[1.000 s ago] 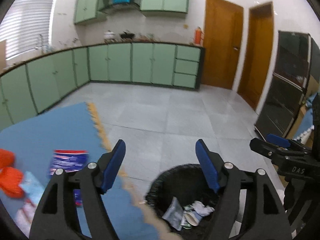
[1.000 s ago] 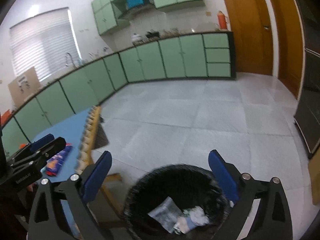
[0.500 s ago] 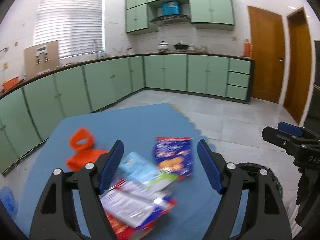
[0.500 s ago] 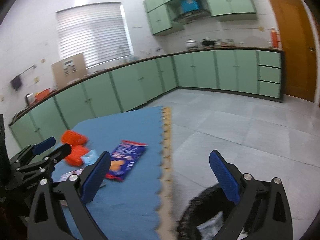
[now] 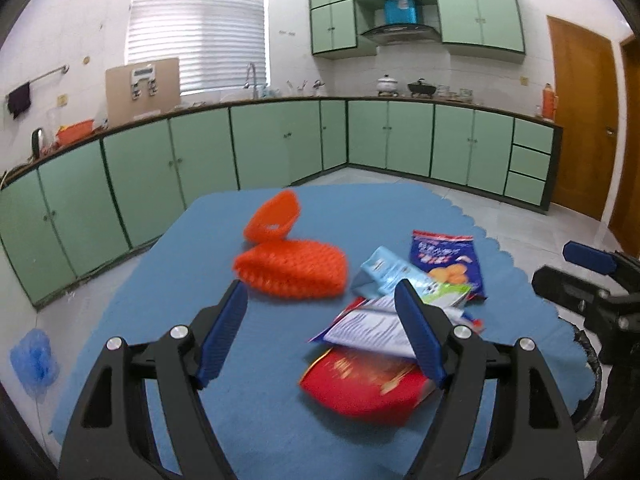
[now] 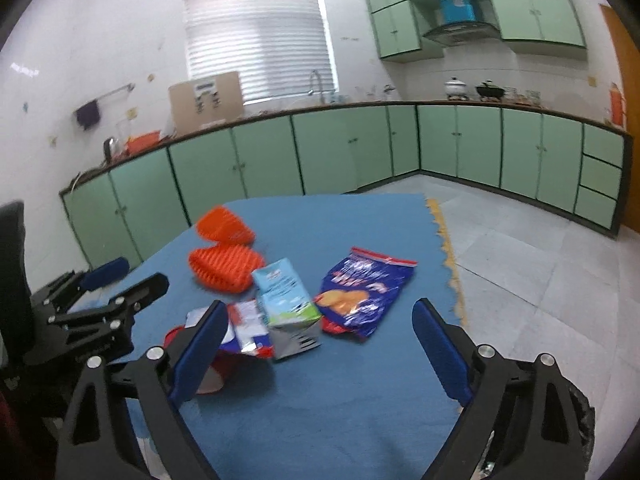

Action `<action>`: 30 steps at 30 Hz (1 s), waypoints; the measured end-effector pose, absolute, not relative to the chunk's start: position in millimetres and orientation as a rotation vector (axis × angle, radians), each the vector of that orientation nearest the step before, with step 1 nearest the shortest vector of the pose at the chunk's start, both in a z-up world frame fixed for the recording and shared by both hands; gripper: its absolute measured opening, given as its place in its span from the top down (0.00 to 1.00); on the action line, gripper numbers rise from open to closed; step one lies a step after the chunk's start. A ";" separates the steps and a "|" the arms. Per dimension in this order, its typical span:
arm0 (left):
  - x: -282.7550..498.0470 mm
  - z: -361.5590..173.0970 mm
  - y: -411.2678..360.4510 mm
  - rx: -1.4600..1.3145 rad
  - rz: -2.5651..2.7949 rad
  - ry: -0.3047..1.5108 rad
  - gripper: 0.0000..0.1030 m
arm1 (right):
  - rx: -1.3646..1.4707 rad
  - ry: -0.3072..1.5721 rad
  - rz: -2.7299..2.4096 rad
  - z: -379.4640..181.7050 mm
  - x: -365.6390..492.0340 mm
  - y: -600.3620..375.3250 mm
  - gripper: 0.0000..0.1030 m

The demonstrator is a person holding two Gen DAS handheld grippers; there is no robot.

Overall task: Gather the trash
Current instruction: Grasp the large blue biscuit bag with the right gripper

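A pile of trash lies on the blue mat: a red packet, a white printed wrapper, a light blue milk carton and a dark blue snack bag. An orange mesh piece and an orange lid lie beyond them. My left gripper is open and empty, just above the pile's left side. My right gripper is open and empty, in front of the carton. The black trash bin's rim shows at the right.
Green cabinets line the walls behind the mat. Grey tiled floor lies to the right, with a wooden door beyond. A blue crumpled item lies on the floor left of the mat.
Both grippers have swung left from over the trash bin to over the blue mat and moved closer to the trash pile. Both stay open and empty.
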State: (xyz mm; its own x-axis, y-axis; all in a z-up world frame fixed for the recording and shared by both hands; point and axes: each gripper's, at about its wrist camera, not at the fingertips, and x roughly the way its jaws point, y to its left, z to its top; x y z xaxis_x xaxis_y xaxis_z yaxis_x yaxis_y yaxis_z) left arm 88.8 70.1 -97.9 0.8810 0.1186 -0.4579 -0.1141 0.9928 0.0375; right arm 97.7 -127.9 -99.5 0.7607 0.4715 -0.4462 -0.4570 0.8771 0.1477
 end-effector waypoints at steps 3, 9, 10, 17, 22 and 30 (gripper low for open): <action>81.2 -104.0 81.3 -0.006 0.134 0.489 0.28 | 0.017 0.517 0.524 -107.3 96.3 -115.3 0.13; 75.6 -113.2 97.3 -0.033 0.154 0.508 0.28 | -0.023 0.541 0.553 -116.4 94.1 -97.5 0.15; 75.1 -114.1 100.0 -0.038 0.157 0.511 0.28 | -0.036 0.545 0.556 -118.0 94.5 -93.7 0.15; 74.5 -122.0 105.5 -0.060 0.163 0.528 0.28 | -0.091 0.557 0.572 -121.6 91.5 -81.4 0.17; 76.6 -126.4 108.4 -0.066 0.156 0.531 0.28 | -0.119 0.547 0.592 -118.8 87.4 -74.9 0.17; 76.2 -124.5 113.9 -0.057 0.175 0.521 0.28 | -0.100 0.548 0.648 -109.5 86.1 -67.9 0.17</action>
State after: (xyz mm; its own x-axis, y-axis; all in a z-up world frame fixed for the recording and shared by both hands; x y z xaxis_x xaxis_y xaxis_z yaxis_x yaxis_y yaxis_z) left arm 76.2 113.9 -124.5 0.8525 0.1521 -0.5002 -0.1813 0.9834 -0.0100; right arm 86.1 -67.9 -109.5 0.6613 0.5460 -0.5144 -0.5977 0.7979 0.0786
